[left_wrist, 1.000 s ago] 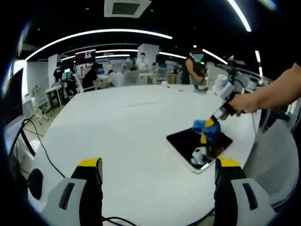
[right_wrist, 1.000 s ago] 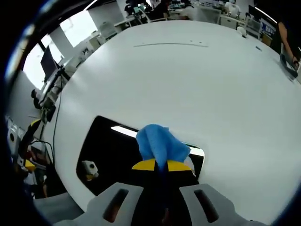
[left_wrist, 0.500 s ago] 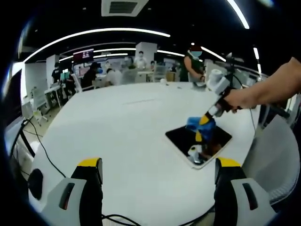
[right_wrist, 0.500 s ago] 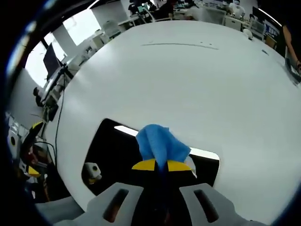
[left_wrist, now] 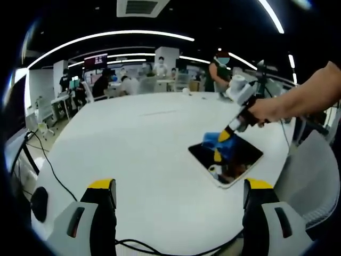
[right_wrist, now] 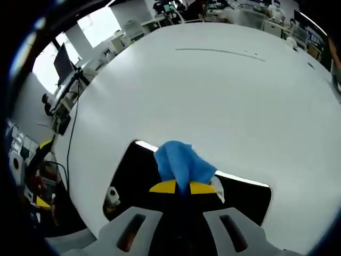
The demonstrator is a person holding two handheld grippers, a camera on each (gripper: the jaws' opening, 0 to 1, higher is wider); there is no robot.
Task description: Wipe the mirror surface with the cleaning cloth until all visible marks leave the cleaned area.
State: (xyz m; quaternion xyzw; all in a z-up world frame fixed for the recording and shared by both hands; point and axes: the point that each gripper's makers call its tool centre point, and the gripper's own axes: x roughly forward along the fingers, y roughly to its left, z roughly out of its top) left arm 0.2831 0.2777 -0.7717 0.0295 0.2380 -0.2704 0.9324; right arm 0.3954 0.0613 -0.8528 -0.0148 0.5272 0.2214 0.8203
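A dark rectangular mirror [left_wrist: 226, 158] lies flat on the white round table [left_wrist: 144, 149], toward its right edge. In the left gripper view, a person's hand holds my right gripper [left_wrist: 222, 137] over the mirror's far corner, shut on a blue cleaning cloth [left_wrist: 213, 137]. The right gripper view looks down along its own yellow-tipped jaws, where my right gripper [right_wrist: 182, 188] pinches the blue cloth [right_wrist: 181, 162] against the mirror [right_wrist: 138, 178]. My left gripper [left_wrist: 176, 186] stands open above the table's near part, well away from the mirror, with nothing between its fingers.
Black cables [left_wrist: 45, 165] run over the table's left edge. A grey chair [left_wrist: 311, 176] stands beside the mirror at the right. Beyond the table's far edge several people sit and stand at desks [left_wrist: 128, 85]. A thin seam [right_wrist: 218, 50] crosses the tabletop.
My right gripper has slid the cloth across the mirror toward its far, left corner. The left gripper stays still and open.
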